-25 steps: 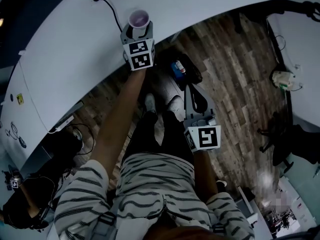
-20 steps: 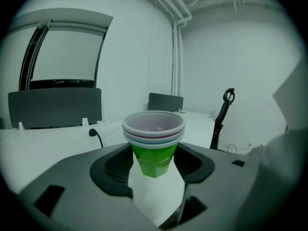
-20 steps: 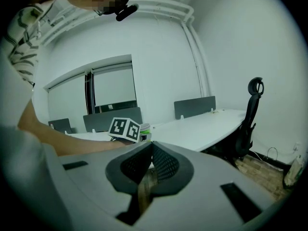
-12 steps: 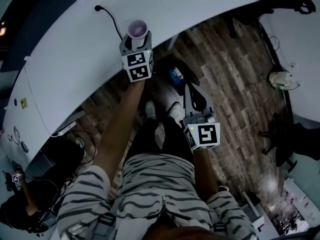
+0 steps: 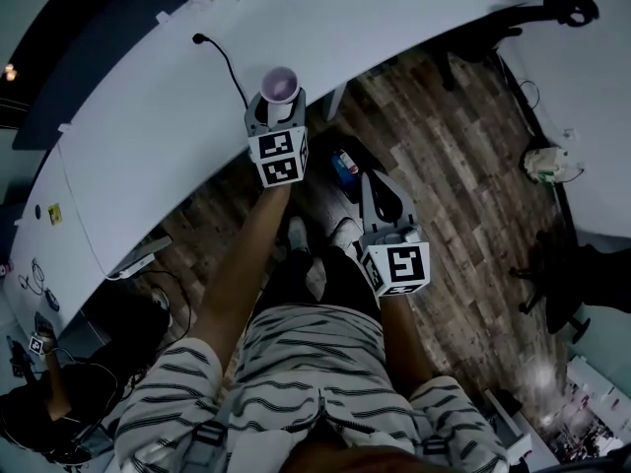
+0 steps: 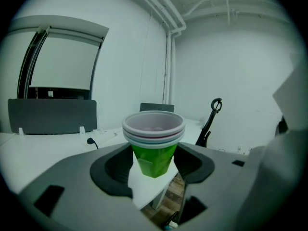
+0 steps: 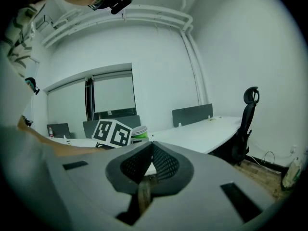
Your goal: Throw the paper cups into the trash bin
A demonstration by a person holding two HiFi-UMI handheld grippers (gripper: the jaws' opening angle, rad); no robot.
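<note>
Change: compared with a second ago, the desk (image 5: 148, 116), the cable (image 5: 229, 67) and the cup stack (image 5: 279, 85) all sit lower in the head view; the stack has kept its place relative to the cable's plug, and the right gripper (image 5: 371, 183) shows at nearly the same spot in the frame
Left gripper (image 6: 154, 163): jaws closed on the lower green part of the cup stack (image 6: 154, 143), one dark pad on each side, arm stretched forward
Cup stack: upright, several white rims nested one in another, green wall below; it stands at the very edge of the white desk (image 6: 43, 153), and whether its base rests on the top or hangs just clear of it cannot be told
Right gripper (image 7: 150, 150): jaws shut, tips meeting, nothing between them; it hangs low in front of the person's legs, over the wooden floor (image 5: 463, 166), well apart from the cup stack
Seen from the right gripper: the left gripper's marker cube (image 7: 111, 133) with the cup stack (image 7: 139, 134) just beside it, the desk (image 7: 197, 134) running off to the right
Cable: black, lying on the desk beyond the cup stack, plug end farthest away
Floor: a dark object with a blue patch (image 5: 343, 161) lies between the two grippers, too dim to identify
Office chair (image 7: 245, 124): black, at the far end of the desk
Person (image 5: 296, 363): striped clothing at the bottom of the head view
</note>
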